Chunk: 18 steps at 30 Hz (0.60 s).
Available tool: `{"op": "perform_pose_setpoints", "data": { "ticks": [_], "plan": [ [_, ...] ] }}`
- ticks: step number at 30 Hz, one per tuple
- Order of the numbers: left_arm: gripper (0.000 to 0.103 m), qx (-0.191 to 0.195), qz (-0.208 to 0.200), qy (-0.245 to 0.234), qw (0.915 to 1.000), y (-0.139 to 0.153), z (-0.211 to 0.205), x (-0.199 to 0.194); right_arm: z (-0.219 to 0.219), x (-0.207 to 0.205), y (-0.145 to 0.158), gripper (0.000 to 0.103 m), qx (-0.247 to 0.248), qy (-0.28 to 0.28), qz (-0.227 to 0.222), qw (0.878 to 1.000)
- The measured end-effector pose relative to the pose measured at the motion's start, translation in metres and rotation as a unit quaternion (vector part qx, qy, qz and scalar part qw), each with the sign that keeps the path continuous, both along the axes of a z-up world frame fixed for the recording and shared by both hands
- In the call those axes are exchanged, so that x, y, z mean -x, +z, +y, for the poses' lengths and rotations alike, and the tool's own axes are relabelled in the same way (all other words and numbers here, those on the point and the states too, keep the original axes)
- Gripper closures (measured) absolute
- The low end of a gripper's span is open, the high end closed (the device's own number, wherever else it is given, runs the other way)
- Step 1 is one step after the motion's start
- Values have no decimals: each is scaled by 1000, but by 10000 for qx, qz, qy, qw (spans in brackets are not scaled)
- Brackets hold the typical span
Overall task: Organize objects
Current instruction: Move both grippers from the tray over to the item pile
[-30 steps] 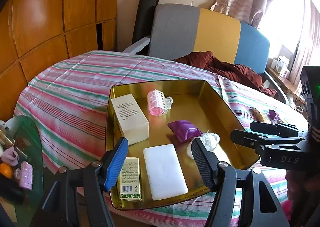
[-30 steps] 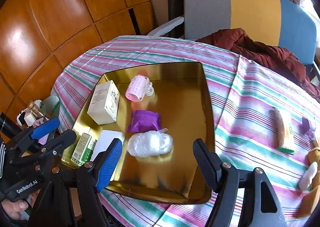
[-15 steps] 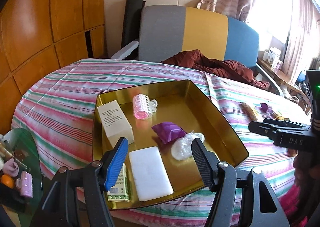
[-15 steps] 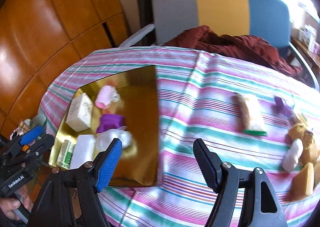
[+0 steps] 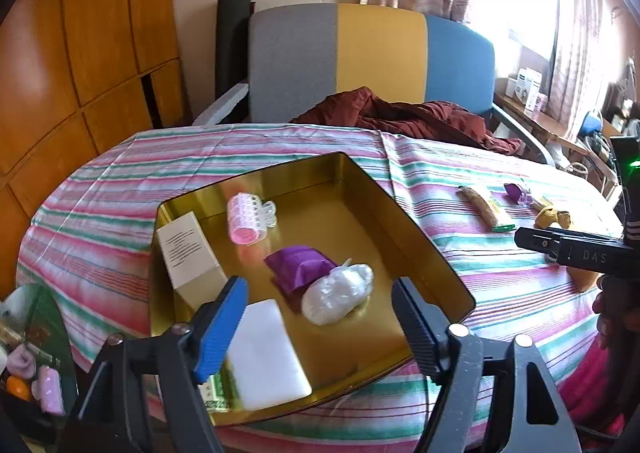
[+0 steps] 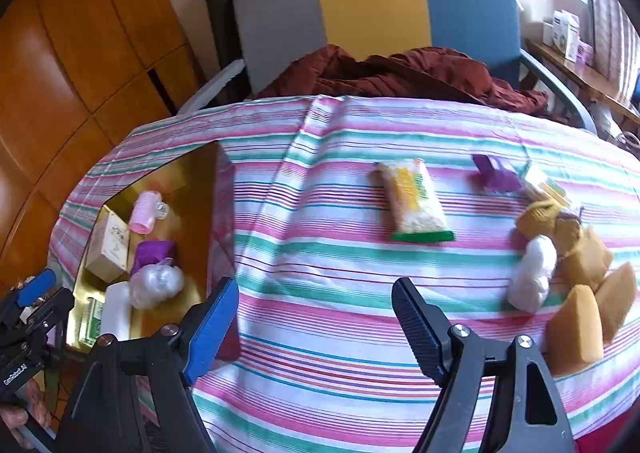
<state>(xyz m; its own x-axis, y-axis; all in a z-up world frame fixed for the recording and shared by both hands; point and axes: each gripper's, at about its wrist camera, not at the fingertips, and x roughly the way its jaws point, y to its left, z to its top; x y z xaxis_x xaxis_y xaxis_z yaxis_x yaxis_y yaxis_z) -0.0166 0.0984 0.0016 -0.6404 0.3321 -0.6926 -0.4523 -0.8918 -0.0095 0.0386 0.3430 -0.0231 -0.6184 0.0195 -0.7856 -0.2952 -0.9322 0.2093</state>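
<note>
A gold tin tray (image 5: 416, 229) (image 6: 188, 173) lies on the striped tablecloth. In it are a pink hair roller (image 5: 246, 217), a cream box (image 5: 188, 253), a purple pouch (image 5: 298, 263), a clear plastic wad (image 5: 338, 295), a white slab (image 5: 264, 353) and a green carton (image 5: 214, 393). My left gripper (image 5: 320, 313) hovers over the tray's near end, its jaws opening with nothing between them. My right gripper (image 6: 314, 317) hangs over bare cloth right of the tray, jaws also opening and empty. Ahead of it lie a snack bar (image 6: 414, 199), a purple clip (image 6: 496, 173), a white wad (image 6: 534, 277) and tan sponges (image 6: 576, 321).
A chair with grey, yellow and blue back (image 5: 368, 57) stands behind the table with a maroon cloth (image 5: 404, 117) on it. Wood panelling (image 5: 80, 53) fills the left. A small glass side table (image 5: 36, 349) with small items sits low left. A shelf (image 6: 580, 69) runs by the window.
The right gripper swung right, from over the tray to over the open cloth near the loose objects. The left gripper shifted sideways, the tray now sitting further right. Both jaws stand slightly wider.
</note>
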Motion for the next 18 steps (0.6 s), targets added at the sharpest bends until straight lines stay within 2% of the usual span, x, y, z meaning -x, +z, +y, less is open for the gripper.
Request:
{"op": "perform_pose_setpoints", "data": {
  "ticks": [2,4,12,18],
  "plan": [
    [25,16,8,-99,9999,1,7,0,8,-4,-2,23,-11,-75,-47,10000],
    [23,48,25,-184,9998,1,15,1,17,-9,-5,17,8,-185,-96,9998],
    [20,150,-18,-610,9980,-1,51,0,53,-29,-12,17,-43,-615,-258,9978],
    [16,183,-52,-975,9951,-3,80,0,87,-40,-6,17,-150,-1005,-272,9944]
  ]
}}
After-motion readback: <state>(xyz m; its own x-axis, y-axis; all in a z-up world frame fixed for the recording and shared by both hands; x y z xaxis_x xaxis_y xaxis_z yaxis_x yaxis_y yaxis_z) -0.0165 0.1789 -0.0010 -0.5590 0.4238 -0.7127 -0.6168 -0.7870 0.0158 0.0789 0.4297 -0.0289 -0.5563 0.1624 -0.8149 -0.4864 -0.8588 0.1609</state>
